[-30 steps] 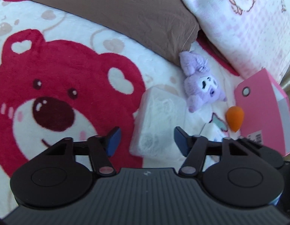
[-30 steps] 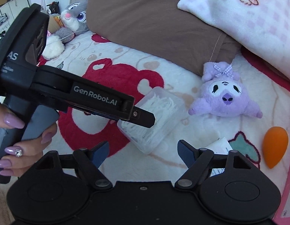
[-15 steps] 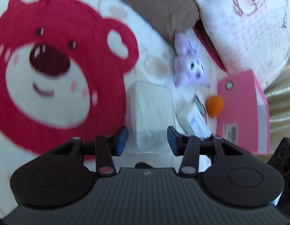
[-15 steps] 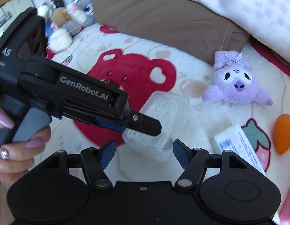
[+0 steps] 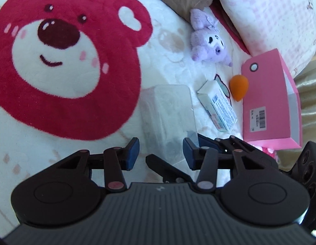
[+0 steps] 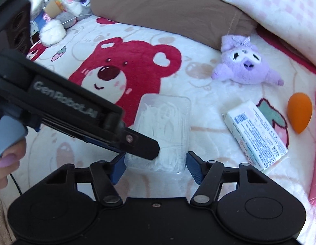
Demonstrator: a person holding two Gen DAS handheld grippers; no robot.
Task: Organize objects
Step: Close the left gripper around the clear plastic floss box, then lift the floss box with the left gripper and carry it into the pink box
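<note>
A clear plastic box of white floss picks [image 5: 168, 110] [image 6: 166, 126] lies on the bear-print blanket. My left gripper [image 5: 161, 153] is open, its pads on either side of the box's near end, apart from it. My right gripper [image 6: 156, 166] is open too, its pads flanking the same near end from below. The left gripper's body [image 6: 62, 106] crosses the right wrist view, its tip over the box. A white carton [image 5: 217, 106] [image 6: 256, 138], an orange sponge [image 5: 238, 85] [image 6: 300, 112] and a purple plush [image 5: 209, 47] [image 6: 245, 63] lie to the right.
A pink box [image 5: 268, 102] stands open at the right edge. A brown pillow [image 6: 168, 6] and a pink checked pillow [image 6: 270, 4] lie at the back. A grey bunny plush [image 6: 76, 2] and other toys sit at the far left.
Both grippers have moved in on the clear box, which now sits between both pairs of pads. The left gripper has narrowed since a second ago. The white carton is fully in view.
</note>
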